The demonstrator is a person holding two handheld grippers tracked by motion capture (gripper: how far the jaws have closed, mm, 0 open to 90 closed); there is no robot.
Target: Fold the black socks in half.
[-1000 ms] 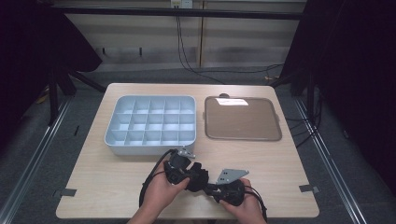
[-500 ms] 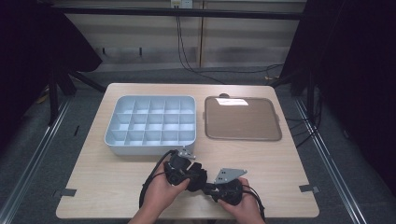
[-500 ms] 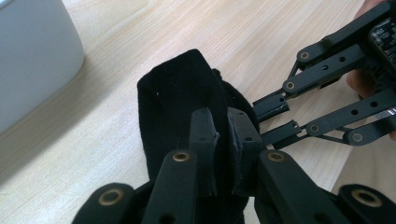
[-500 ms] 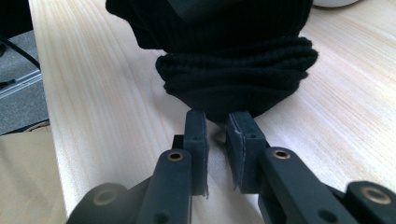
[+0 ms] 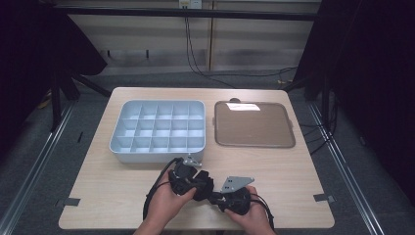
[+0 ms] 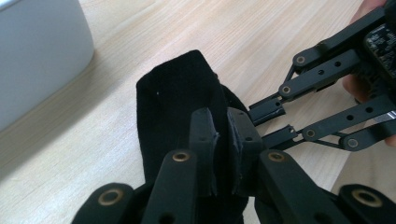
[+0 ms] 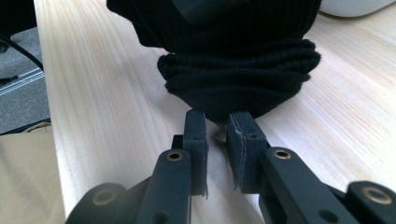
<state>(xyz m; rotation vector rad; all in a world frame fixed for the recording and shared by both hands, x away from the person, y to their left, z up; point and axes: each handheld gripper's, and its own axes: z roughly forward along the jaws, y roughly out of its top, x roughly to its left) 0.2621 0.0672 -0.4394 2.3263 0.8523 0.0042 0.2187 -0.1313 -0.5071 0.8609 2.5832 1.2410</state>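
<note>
A black knitted cloth (image 5: 203, 188), bunched up, hangs just over the wooden table (image 5: 293, 176) near its front edge. Both grippers meet at it. My left gripper (image 5: 198, 182) comes in from the left. In the left gripper view its jaws (image 6: 222, 135) are shut on the cloth (image 6: 173, 107), which stands up behind them. My right gripper (image 5: 213, 194) comes in from the right. Its jaws (image 7: 215, 126) stand a narrow gap apart, pinching the lower edge of the cloth (image 7: 238, 70). The right gripper (image 6: 267, 119) also reaches in from the right in the left gripper view.
A pale blue-grey organiser box (image 5: 159, 155) with several compartments sits just beyond the hands; its wall (image 6: 37, 56) is close to the left gripper. A flat brown tray (image 5: 254, 125) lies to its right. Cables trail from both grippers over the table's front edge.
Both hands and the cloth have stayed nearly in place; only a slight shift of the grippers toward each other.
</note>
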